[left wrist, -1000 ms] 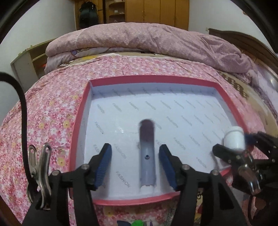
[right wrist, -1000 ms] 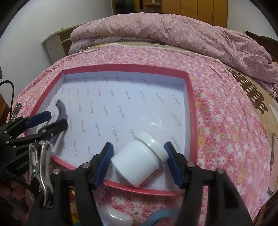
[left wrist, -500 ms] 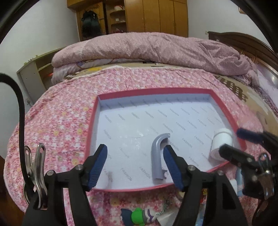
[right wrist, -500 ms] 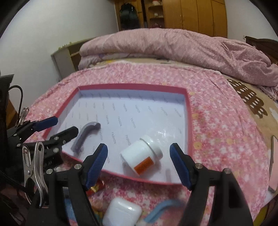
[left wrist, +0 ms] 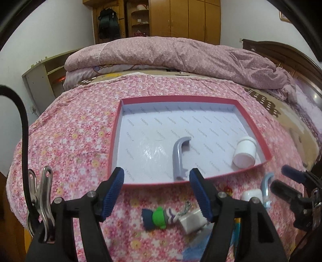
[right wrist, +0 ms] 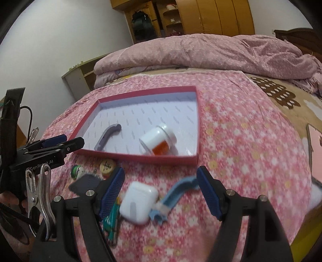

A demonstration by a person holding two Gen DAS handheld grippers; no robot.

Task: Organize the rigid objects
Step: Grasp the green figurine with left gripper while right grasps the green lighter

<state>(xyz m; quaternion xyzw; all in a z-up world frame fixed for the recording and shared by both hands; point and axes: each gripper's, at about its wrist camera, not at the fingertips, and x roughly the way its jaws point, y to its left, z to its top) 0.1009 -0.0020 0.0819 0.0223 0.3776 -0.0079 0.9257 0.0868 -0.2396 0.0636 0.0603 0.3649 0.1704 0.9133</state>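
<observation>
A red-rimmed tray [left wrist: 254, 133] [right wrist: 198, 133] with a white lining lies on the flowered bedspread. In it lie a grey curved handle [left wrist: 178, 157] [right wrist: 107, 136] and a white jar [left wrist: 245, 154] [right wrist: 158, 139] on its side. My left gripper [left wrist: 157, 188] is open and empty above the tray's near edge. My right gripper [right wrist: 161, 191] is open and empty above a white earbud case [right wrist: 138, 199] and a light blue handle [right wrist: 175, 196]. A green and navy toy [left wrist: 157, 218], a white block [left wrist: 192, 220] and a round wooden piece [right wrist: 107, 166] lie in front of the tray.
A folded pink quilt [left wrist: 181, 54] lies at the back of the bed. A wooden wardrobe [left wrist: 181, 18] stands behind, and a low shelf [left wrist: 38, 80] at the left. A dark headboard [left wrist: 281, 52] is at the right. A colourful flat item [right wrist: 110, 221] lies beside the earbud case.
Both grippers have opened and pulled back toward me and upward. The grey handle and the white jar, which sat between the fingers, now lie released in the tray.
</observation>
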